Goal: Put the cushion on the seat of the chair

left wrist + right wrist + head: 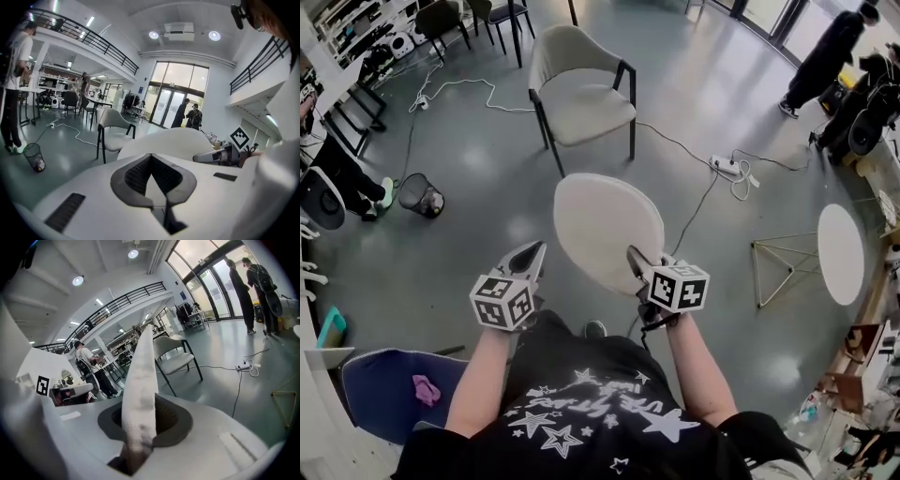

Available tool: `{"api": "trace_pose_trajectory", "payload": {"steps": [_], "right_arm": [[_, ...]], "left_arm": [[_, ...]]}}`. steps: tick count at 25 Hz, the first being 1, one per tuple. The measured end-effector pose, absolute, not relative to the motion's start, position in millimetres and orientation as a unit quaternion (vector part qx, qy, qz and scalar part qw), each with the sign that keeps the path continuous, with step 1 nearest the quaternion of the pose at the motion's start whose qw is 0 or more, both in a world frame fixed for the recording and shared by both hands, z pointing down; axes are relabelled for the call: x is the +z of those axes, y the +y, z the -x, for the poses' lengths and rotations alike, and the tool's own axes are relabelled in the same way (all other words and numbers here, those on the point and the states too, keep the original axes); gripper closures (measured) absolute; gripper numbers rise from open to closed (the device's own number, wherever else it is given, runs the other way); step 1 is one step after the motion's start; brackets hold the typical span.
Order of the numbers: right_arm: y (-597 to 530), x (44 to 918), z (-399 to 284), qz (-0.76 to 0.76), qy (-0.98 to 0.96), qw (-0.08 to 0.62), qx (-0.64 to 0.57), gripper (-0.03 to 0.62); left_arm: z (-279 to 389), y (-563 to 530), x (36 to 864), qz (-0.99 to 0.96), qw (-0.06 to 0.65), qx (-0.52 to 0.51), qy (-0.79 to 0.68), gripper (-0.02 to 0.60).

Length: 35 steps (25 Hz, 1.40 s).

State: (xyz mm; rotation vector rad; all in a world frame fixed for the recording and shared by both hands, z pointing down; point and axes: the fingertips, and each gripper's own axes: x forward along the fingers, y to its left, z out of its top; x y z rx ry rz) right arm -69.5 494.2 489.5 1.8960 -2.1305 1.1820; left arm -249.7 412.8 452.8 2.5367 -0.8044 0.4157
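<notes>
Right gripper (637, 262): jaws pinched on the near right rim of the cushion (605, 230). Its marker cube covers the exact bite point in the head view. In the right gripper view the cushion (143, 380) stands edge-on between the dark pads and fills the gap, so I cannot see how deep the rim sits.

Left gripper (534, 253): jaws pressed together at the tips, nothing between them. The tip sits just beside the cushion's left rim; I cannot tell if it touches. In the left gripper view the cushion (173, 140) shows only as a pale dome past the jaws, its lower part cut off by the gripper body.

The cushion is round and off-white, held in the air over the grey floor (487, 169), between me and the chair (581, 94) and well short of the seat. The seat is bare.

The chair is seen whole from above. In the right gripper view the cushion blocks part of the chair (176, 357).

At the edges:
- A wastebasket (420, 195) stands at left.
- A power strip (727, 167) and its cable lie at right.
- A person at upper right is cut off by the frame.
</notes>
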Motion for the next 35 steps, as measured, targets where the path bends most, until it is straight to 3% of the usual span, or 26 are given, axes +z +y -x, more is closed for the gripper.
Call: {"api": "trace_pose_trajectory", "payload": {"steps": [9, 22, 35], "right_arm": [[447.6, 500.2, 68.8, -0.617, -0.679, 0.025, 0.398, 0.530], [331.8, 507.8, 25.7, -0.661, -0.627, 0.050, 0.409, 0.530], [225.3, 502.7, 8.1, -0.701, -0.582, 0.049, 0.408, 0.530]], "left_arm": [[270.8, 359.2, 457.1, -0.913, 0.218, 0.151, -0.309, 0.572], [211.7, 201.7, 472.2, -0.930, 0.228, 0.161, -0.238, 0.572], [202.0, 77.7, 480.0, -0.934, 0.240, 0.164, -0.205, 0.572]]}}
